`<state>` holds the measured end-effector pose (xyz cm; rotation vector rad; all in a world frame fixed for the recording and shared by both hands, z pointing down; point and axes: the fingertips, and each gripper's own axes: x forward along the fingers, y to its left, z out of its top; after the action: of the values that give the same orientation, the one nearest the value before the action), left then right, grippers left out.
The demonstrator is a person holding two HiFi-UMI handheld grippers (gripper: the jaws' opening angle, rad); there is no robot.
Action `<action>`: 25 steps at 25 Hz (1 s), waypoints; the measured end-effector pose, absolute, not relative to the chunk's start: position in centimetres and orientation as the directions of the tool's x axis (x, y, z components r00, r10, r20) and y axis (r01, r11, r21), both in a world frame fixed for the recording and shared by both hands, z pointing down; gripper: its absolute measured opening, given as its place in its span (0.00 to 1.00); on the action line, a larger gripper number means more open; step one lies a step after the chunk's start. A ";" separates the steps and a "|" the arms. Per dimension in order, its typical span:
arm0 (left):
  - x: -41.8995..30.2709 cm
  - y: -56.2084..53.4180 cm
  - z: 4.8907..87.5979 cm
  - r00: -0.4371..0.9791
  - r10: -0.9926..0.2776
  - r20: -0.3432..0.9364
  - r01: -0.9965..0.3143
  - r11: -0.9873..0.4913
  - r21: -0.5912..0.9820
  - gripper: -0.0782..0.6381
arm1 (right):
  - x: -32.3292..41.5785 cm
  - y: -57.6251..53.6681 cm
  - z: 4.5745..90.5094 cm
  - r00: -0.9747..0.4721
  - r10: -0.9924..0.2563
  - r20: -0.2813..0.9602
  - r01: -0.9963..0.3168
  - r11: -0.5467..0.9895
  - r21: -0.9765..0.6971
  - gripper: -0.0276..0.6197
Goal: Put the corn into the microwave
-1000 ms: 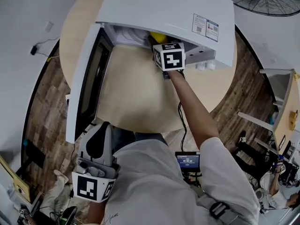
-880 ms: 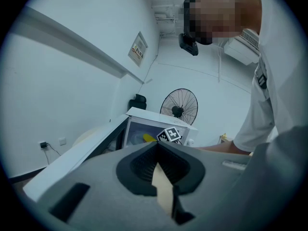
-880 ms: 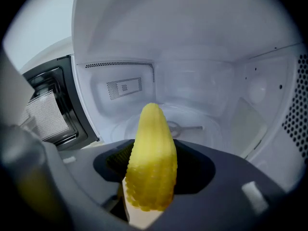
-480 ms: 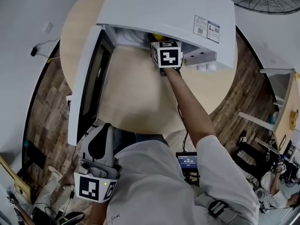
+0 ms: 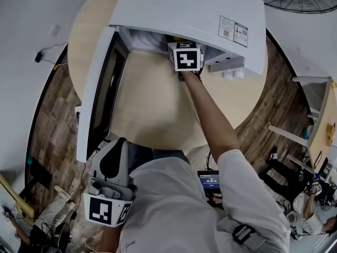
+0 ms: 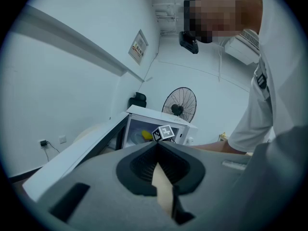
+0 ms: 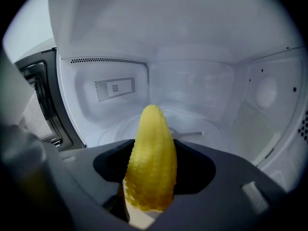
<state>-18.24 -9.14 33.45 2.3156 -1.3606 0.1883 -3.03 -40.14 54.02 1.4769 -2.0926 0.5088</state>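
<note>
**Yellow corn in the right gripper, tip-first at the microwave cavity**

Corn (image 7: 151,129) sits clamped between the jaws of the right gripper (image 7: 153,153). The jaws stand partway apart, pads pressing on the cob's thick end, and the pointed end sticks out past the jaw tips.

Long axis: in line with the gripper, pointing straight into the cavity and slightly down.

Microwave (image 5: 184,9) stands on the round table (image 5: 152,104) with its door (image 5: 97,88) swung fully open to the left. In the head view the right gripper's marker cube is at the cavity opening, under the top edge of the casing. The right gripper view shows white walls on all sides.

Key relation: the glass turntable (image 7: 202,124) lies ahead of and below the corn tip. I can't tell whether the tip touches it; it looks apart. My read is that the corn is not yet set down, and the next move is to lower it and release.

Left gripper (image 6: 158,150) has its jaws together with nothing between them. It is held back by the person's torso, well apart from the microwave. The right arm is the nearer one and is the one doing the work.

Risk: a cob is round, so it may roll on the glass once released.
</note>
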 end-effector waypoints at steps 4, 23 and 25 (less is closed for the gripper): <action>-18.1 -9.0 33.6 0.511 -0.790 0.338 -0.853 -0.419 0.311 0.10 | -2.8 -40.2 54.4 -0.239 -0.750 0.617 -0.947 0.321 0.023 0.44; -17.8 -8.8 33.7 0.515 -0.791 0.332 -0.850 -0.420 0.317 0.10 | -3.1 -41.0 54.6 -0.164 -0.764 0.623 -0.929 0.332 0.162 0.45; -17.7 -8.8 33.6 0.514 -0.792 0.330 -0.850 -0.418 0.320 0.10 | -3.0 -40.9 54.7 -0.167 -0.763 0.624 -0.931 0.330 0.154 0.45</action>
<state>-17.75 -8.79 33.61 2.3130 -1.3464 0.1769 -3.05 -40.91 54.66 1.4845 -1.9823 0.3518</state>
